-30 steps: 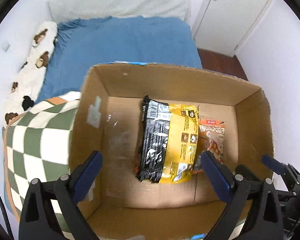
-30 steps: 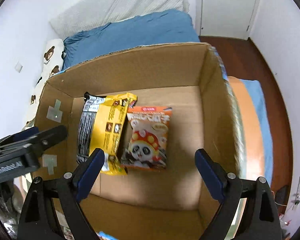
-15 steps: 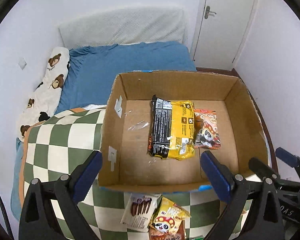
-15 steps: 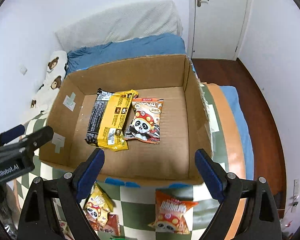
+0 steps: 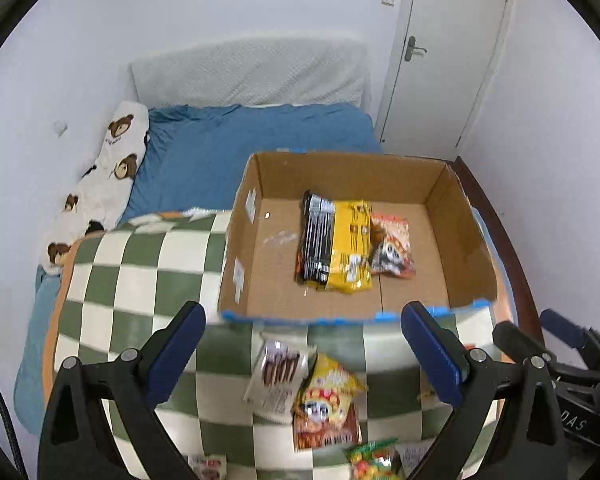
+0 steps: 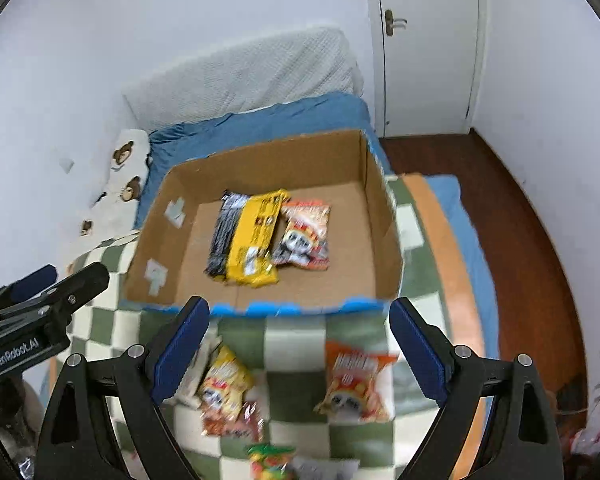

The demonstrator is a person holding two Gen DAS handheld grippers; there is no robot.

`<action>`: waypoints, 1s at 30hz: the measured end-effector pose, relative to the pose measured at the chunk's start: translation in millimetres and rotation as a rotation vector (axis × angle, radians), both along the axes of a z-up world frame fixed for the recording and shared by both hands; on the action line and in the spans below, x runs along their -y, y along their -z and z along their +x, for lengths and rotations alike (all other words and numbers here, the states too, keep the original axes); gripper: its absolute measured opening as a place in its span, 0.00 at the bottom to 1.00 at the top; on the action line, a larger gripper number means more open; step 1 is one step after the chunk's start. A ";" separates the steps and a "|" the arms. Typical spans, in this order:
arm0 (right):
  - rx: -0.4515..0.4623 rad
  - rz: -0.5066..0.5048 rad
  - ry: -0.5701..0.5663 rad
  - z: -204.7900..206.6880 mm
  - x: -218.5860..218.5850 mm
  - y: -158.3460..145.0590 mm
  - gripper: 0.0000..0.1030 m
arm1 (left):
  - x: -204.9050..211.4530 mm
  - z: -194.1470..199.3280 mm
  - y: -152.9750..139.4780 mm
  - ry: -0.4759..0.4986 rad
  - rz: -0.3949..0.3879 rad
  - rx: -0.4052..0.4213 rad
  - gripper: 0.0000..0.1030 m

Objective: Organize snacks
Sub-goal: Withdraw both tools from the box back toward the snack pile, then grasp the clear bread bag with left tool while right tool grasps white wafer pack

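Note:
A cardboard box stands on the checkered blanket. Inside lie a black-and-yellow pack and an orange panda packet, side by side. In front of the box lie loose snacks: a white pack of chocolate sticks, a yellow panda bag and an orange panda bag. My left gripper hovers open and empty over them. My right gripper is also open and empty.
The green-and-white checkered blanket covers a bed with blue sheets and a bear-print pillow. White walls and a closed door lie beyond; wooden floor runs on the right. More small packets lie at the near edge.
Both grippers have pulled back and up out of the box, so the whole box and the loose snacks in front of it have come into view. Both stay open and empty.

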State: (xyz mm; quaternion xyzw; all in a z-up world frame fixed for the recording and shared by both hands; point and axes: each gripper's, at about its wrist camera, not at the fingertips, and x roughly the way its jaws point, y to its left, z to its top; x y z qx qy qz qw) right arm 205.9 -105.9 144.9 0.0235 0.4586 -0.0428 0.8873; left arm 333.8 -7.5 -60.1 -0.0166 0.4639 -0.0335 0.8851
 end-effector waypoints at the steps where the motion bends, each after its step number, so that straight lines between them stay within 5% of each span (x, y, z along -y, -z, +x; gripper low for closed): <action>1: -0.009 0.012 -0.001 -6.4 -0.2 1.7 0.91 | -2.2 -6.4 2.0 -0.005 0.001 -0.009 0.98; 8: -0.121 0.114 0.022 -60.1 4.2 37.1 0.91 | -27.2 -53.6 38.7 -0.049 0.020 -0.115 0.98; 16: -0.258 0.183 0.039 -111.9 3.6 86.9 0.91 | -48.4 -113.5 115.6 -0.062 0.027 -0.388 0.97; 23: -0.367 0.215 0.077 -139.6 9.4 130.4 0.91 | -70.4 -164.2 210.4 -0.215 -0.373 -0.784 0.97; 30: -0.417 0.185 0.099 -142.7 17.8 161.0 0.91 | -56.8 -166.9 267.1 -0.389 -0.641 -0.936 0.97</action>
